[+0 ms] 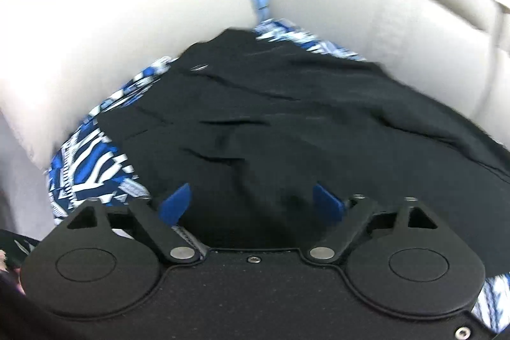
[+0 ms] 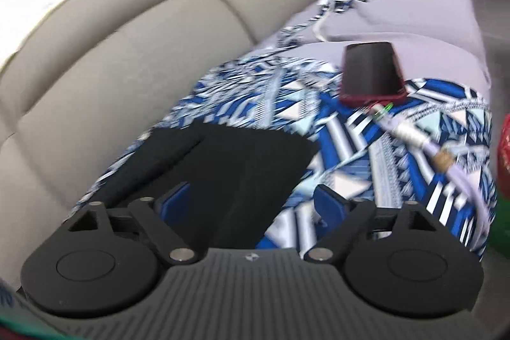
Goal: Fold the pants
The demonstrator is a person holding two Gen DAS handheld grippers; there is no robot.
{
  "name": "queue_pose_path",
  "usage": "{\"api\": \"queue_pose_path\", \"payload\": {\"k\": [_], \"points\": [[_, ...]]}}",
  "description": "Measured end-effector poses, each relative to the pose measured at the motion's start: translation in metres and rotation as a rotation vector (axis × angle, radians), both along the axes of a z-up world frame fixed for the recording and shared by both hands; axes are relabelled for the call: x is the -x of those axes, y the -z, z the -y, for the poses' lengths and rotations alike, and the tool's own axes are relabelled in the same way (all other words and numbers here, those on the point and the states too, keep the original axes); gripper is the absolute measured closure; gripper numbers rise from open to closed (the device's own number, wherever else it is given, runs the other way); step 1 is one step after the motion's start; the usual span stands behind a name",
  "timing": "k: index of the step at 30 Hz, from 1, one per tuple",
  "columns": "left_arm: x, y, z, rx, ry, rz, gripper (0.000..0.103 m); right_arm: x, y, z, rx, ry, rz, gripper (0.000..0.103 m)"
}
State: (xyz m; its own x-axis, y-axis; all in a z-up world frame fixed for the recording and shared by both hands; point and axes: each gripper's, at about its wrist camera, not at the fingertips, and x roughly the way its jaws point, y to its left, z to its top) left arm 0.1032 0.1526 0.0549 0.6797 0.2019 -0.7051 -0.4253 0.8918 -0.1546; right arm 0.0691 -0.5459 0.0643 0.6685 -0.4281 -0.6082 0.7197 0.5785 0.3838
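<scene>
Left wrist view: the left gripper hangs over one pair of black pants, its two blue fingers spread, nothing pinched between them. The pants lie beyond and beneath the fingers on a patterned blue cloth, probably laid to protect the sofa.

Right wrist view: the right gripper also has its fingers spread and empty. The pants, already folded flat, lie between and just ahead of them. One phone with its cable sits well beyond the right finger.
</scene>
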Motion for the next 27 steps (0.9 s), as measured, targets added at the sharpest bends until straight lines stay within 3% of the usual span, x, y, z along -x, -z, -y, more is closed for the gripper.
{"api": "queue_pose_path", "payload": {"k": [4,8,11,13,14,15,16,17,19,27], "points": [[-0.017,0.015,-0.014,0.015,-0.103,-0.043,0.031,-0.005,0.015,0.028,-0.068,0.023,-0.007,0.026],[-0.005,0.024,-0.005,-0.007,-0.152,-0.023,0.027,-0.019,0.018,0.035,-0.037,-0.007,-0.005,0.030],[-0.012,0.028,-0.003,-0.027,-0.176,-0.028,0.026,-0.026,0.018,0.036,-0.026,-0.022,0.002,0.044],[-0.017,0.029,0.000,-0.062,-0.186,-0.047,0.031,-0.025,0.019,0.037,-0.033,-0.028,0.013,0.060],[-0.018,0.028,0.003,-0.081,-0.186,-0.050,0.040,-0.024,0.020,0.038,-0.041,-0.025,0.012,0.078],[-0.018,0.028,0.005,-0.090,-0.184,-0.046,0.044,-0.024,0.022,0.041,-0.061,-0.019,0.013,0.090],[-0.018,0.027,0.006,-0.094,-0.180,-0.041,0.057,-0.021,0.023,0.042,-0.078,-0.017,0.025,0.093],[-0.018,0.026,0.007,-0.095,-0.177,-0.037,0.071,-0.018,0.023,0.043,-0.087,-0.014,0.036,0.096],[-0.018,0.025,0.009,-0.103,-0.189,-0.032,0.080,-0.014,0.020,0.040,-0.060,-0.007,0.038,0.097],[-0.015,0.023,0.005,-0.089,-0.173,-0.035,0.078,0.007,0.004,0.020,0.092,0.105,-0.010,0.098]]}}
